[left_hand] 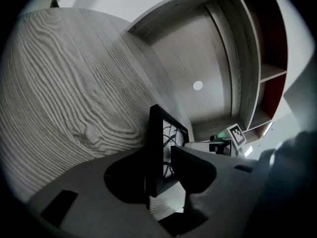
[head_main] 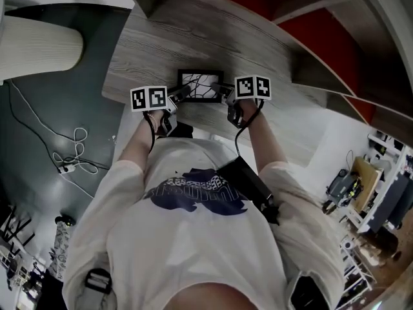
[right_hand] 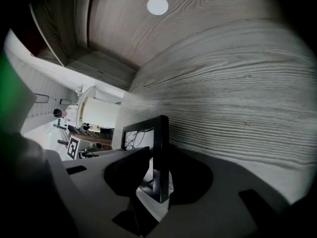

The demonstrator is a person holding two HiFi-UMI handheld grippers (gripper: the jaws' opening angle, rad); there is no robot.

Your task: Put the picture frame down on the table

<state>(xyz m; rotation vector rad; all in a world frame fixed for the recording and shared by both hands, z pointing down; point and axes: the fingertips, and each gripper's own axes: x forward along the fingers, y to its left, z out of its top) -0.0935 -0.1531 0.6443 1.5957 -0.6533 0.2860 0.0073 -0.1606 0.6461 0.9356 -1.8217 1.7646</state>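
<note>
A small black picture frame (head_main: 200, 86) with a white picture crossed by dark lines hangs over the grey wood-grain table (head_main: 148, 41), near its front edge. My left gripper (head_main: 182, 94) is shut on the frame's left side and my right gripper (head_main: 220, 91) on its right side. In the left gripper view the frame's edge (left_hand: 154, 148) stands between the jaws of the left gripper (left_hand: 159, 176). The right gripper view shows the frame (right_hand: 161, 157) clamped the same way in the right gripper (right_hand: 156, 176). Whether the frame touches the tabletop I cannot tell.
A shelf unit (head_main: 322, 37) with red back panels rises behind and to the right of the table. A white round cap (left_hand: 197, 85) sits in the tabletop further back. A pale cushioned seat (head_main: 39, 47) and loose cables (head_main: 71, 150) lie on the floor at the left.
</note>
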